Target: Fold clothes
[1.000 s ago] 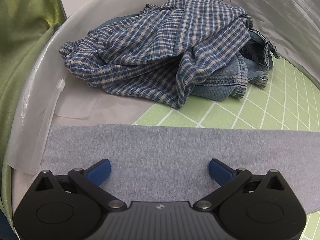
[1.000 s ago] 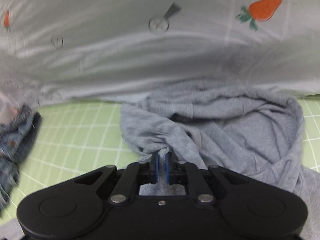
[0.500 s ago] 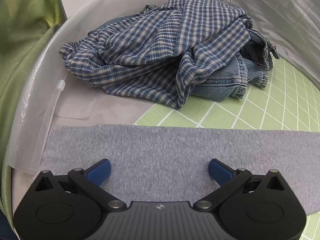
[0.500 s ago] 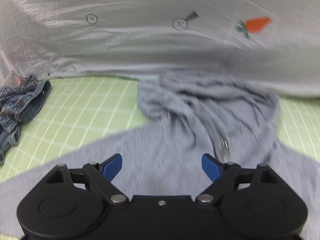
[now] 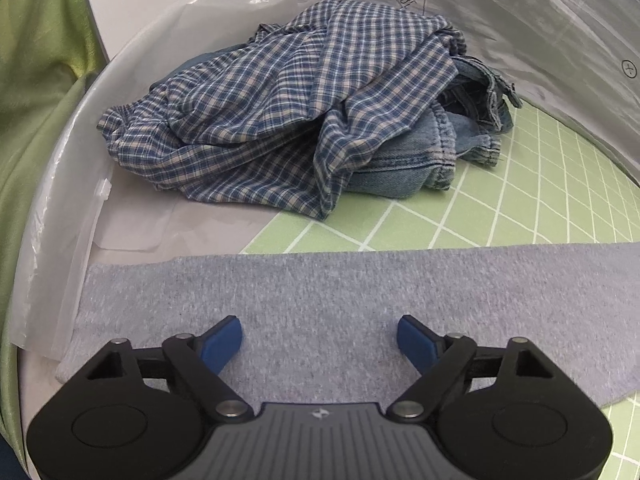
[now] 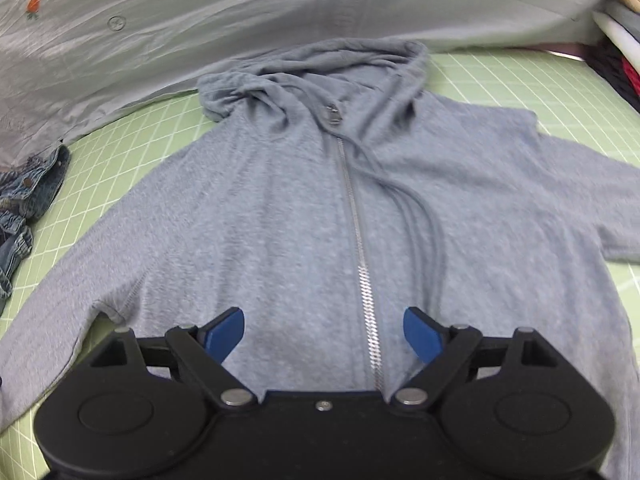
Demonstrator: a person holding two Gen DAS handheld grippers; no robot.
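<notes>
Grey hoodie (image 6: 304,216) spread front-up on the green gridded mat (image 6: 520,80) of the tabletop, zipper (image 6: 356,232) running up the middle, hood (image 6: 320,72) bunched at the far end against the grey sheet (image 6: 160,20) printed with carrots. One second ago the right hand-held gripper (image 6: 323,330) was pressed together on a fold of this grey fabric near the hood; half a second ago its jaws were already apart, and they now stand spread wide above the lower chest, holding nothing, one blue pad (image 6: 224,330) on either side of the zipper. The view has drawn back from the hood to take in the whole body and both shoulders.

The left hand-held gripper (image 5: 320,340) has kept nearly the same pose throughout: jaws spread, empty, above one sleeve (image 5: 360,300), which lies flat as a straight band across the mat and onto white plastic (image 5: 132,216) at the tabletop's edge. Beyond the sleeve sits a heap formed by a plaid shirt (image 5: 280,112) over jeans (image 5: 416,160), not yet folded.

Interpretation: releasing the fabric appears to close the spreading step. The hoodie now looks flat enough to fold, apart from the crumpled hood and the drawstring (image 6: 416,216) trailing over the chest. The likely next grasp is a sleeve or a side edge, to be carried toward the zipper.
</notes>
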